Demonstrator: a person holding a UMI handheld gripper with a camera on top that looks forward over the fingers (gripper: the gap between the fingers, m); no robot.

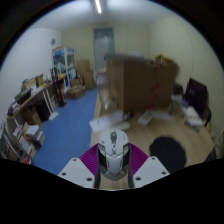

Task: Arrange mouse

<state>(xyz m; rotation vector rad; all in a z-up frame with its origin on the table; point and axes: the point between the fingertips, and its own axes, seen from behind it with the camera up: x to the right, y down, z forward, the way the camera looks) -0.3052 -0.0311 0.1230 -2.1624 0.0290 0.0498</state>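
Note:
A white and grey computer mouse (pixel 113 155) sits between my gripper's two purple pads (pixel 93 160). My gripper (pixel 113 165) is shut on the mouse and holds it above a wooden table (pixel 190 145). The mouse points forward along the fingers, with its scroll wheel on top. A round black mouse mat (pixel 167 152) lies on the table just right of the fingers.
Large cardboard boxes (pixel 140 82) stand beyond the table. A monitor (pixel 196 97) and papers are on the right. Cluttered shelves (pixel 30 105) line the left wall over a blue floor (pixel 62 125). A door (pixel 103 48) is at the back.

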